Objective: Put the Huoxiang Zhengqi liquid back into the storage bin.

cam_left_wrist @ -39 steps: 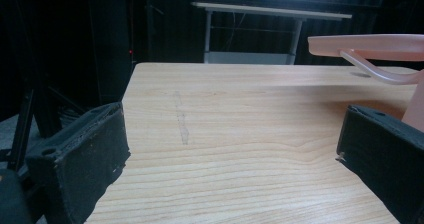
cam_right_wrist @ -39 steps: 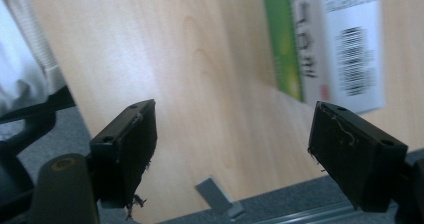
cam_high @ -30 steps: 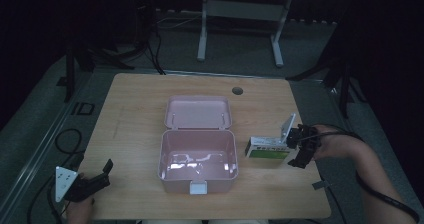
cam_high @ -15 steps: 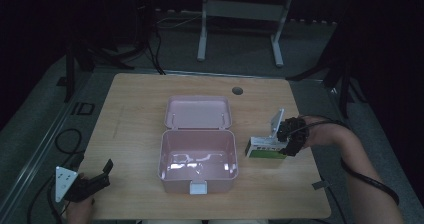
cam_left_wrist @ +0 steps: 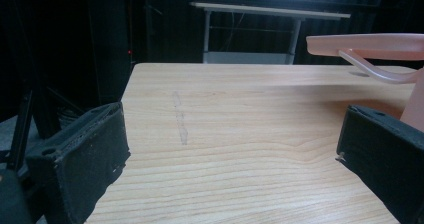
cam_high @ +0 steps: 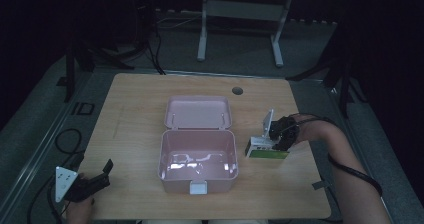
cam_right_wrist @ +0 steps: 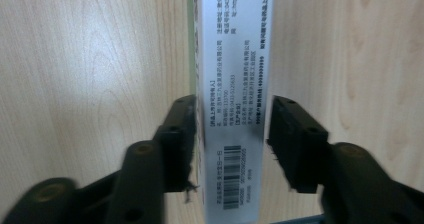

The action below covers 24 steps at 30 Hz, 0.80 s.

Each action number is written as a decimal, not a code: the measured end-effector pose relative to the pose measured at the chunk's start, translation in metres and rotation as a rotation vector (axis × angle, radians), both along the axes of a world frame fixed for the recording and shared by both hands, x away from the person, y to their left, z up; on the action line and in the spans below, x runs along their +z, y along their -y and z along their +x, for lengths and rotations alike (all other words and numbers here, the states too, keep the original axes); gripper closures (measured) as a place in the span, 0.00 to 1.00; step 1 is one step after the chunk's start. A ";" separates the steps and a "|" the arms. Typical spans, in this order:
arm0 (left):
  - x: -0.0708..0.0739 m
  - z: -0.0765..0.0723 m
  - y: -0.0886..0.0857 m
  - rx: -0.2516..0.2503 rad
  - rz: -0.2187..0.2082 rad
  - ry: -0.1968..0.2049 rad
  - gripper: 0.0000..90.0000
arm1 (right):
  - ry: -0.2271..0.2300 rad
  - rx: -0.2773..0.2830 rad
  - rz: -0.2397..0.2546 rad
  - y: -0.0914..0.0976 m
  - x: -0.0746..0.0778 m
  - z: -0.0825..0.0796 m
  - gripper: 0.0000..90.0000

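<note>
A small white and green carton point(cam_high: 266, 151) lies on the wooden table point(cam_high: 135, 114), right of an open pink box point(cam_high: 198, 176) whose lid point(cam_high: 197, 113) is flung back. My right gripper point(cam_high: 276, 140) is over the carton. In the right gripper view the carton point(cam_right_wrist: 235, 59) shows printed text and a barcode, and the right gripper point(cam_right_wrist: 231, 144) has a jaw pressed against each long side. My left gripper point(cam_high: 100, 176) rests at the table's front left corner, open, and holds nothing. In the left gripper view, the left gripper point(cam_left_wrist: 232, 169) points along bare wood toward the pink box point(cam_left_wrist: 365, 46).
A round cable hole point(cam_high: 237, 90) sits near the table's far edge. Behind the table stands a white desk frame point(cam_high: 240, 14) on a dark floor. Cables point(cam_high: 65, 139) lie on the floor to the left. A small grey tag point(cam_high: 320, 185) lies near the front right.
My right gripper moved left from beside the carton to over it, and its jaws now clamp the carton's sides. The left gripper stayed put.
</note>
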<state>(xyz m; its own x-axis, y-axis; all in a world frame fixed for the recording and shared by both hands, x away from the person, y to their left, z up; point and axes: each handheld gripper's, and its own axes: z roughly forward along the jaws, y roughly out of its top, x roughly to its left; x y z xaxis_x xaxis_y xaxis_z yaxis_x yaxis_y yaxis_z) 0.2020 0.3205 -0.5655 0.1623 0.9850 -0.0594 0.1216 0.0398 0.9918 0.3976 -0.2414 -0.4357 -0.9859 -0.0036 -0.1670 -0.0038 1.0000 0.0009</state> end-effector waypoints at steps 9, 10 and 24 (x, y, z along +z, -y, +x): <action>0.000 0.000 0.001 0.001 0.006 -0.001 0.00 | -0.059 0.011 -0.014 -0.005 -0.013 0.009 0.66; 0.000 0.000 0.001 0.001 0.006 -0.001 0.00 | -0.060 0.008 -0.014 -0.005 -0.013 0.010 0.66; 0.000 0.000 0.001 0.001 0.006 -0.001 0.00 | -0.109 0.011 -0.038 -0.010 -0.010 0.005 0.69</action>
<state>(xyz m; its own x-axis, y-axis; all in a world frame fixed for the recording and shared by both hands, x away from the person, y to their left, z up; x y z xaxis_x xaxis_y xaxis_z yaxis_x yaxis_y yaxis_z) 0.2021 0.3198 -0.5655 0.1610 0.9855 -0.0535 0.1221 0.0339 0.9919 0.4030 -0.2318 -0.4453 -0.9981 -0.0192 -0.0585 -0.0171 0.9992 -0.0358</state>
